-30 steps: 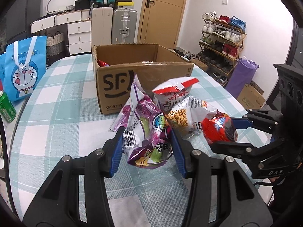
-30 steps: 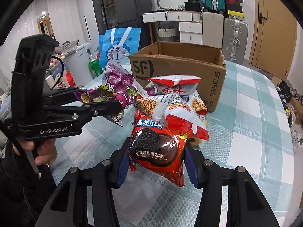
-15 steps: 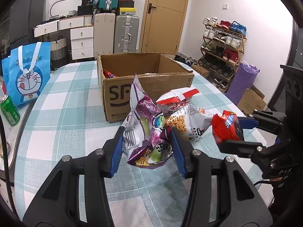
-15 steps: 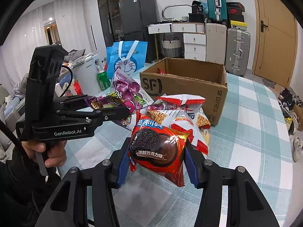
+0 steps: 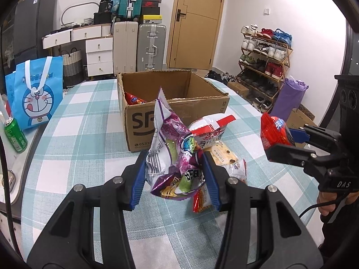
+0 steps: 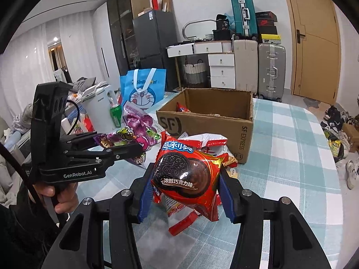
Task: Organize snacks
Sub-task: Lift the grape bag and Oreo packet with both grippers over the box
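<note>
My left gripper [image 5: 175, 177] is shut on a crumpled purple snack bag [image 5: 172, 154], held above the checked table. From the right wrist view that same left gripper [image 6: 132, 144] and its purple snack bag [image 6: 136, 132] show at the left. My right gripper [image 6: 185, 190] is shut on a red Oreo packet [image 6: 187, 174], also lifted; the left wrist view has the right gripper [image 5: 278, 137] with the red Oreo packet [image 5: 274, 132] at the right. An open SF cardboard box [image 5: 175, 112] stands behind, with a red packet [image 5: 132, 98] inside. Several loose snack packets [image 5: 211, 132] lie before it.
A blue cartoon tote bag [image 5: 36, 96] and a green can [image 5: 14, 134] stand at the table's left edge. A person's hand [image 6: 56, 192] holds the left gripper's handle. Suitcases, drawers and a shoe rack [image 5: 264, 53] line the room behind.
Both grippers have risen with their packets, the Oreo packet now clear of the snack pile. The view tilts up, showing more of the box's inside.
</note>
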`<action>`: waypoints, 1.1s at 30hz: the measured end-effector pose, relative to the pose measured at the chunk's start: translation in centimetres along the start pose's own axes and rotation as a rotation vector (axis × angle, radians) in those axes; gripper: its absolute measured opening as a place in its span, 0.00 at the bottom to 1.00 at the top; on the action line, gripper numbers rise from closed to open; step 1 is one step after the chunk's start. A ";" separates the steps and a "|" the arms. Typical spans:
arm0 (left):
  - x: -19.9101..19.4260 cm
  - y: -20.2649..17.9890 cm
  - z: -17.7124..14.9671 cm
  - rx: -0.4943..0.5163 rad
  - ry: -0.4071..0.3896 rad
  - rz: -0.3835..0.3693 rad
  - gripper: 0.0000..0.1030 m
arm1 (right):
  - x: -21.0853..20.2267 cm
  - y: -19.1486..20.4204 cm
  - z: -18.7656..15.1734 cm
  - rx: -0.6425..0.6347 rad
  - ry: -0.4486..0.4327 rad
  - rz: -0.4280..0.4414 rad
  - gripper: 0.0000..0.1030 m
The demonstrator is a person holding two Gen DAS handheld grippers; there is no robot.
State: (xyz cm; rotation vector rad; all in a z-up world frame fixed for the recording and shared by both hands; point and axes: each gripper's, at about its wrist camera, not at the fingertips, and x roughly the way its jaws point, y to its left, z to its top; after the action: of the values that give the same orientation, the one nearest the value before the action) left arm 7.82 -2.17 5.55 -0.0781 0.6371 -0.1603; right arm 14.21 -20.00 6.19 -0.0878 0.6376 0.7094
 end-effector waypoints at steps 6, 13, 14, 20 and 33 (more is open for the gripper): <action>-0.8 -0.7 0.6 0.006 -0.018 0.000 0.43 | -0.3 -0.4 0.3 0.038 -0.035 -0.004 0.51; -0.6 -0.6 1.9 0.003 -0.029 0.002 0.43 | -0.3 -0.7 1.0 0.065 -0.083 -0.023 0.51; -0.6 -0.5 2.0 -0.001 -0.031 0.002 0.43 | -0.3 -0.8 1.1 0.072 -0.091 -0.024 0.51; 0.1 0.3 3.7 -0.029 -0.040 0.005 0.43 | 0.0 -1.7 2.3 0.094 -0.124 -0.012 0.51; 0.9 0.5 9.2 -0.019 -0.094 0.069 0.43 | 1.7 -4.0 5.3 0.182 -0.153 -0.028 0.51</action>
State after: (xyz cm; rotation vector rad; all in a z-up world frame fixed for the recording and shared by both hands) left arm 14.12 -1.64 12.35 -0.0817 0.5470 -0.0836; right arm 20.44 -20.58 8.98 0.1241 0.5509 0.6224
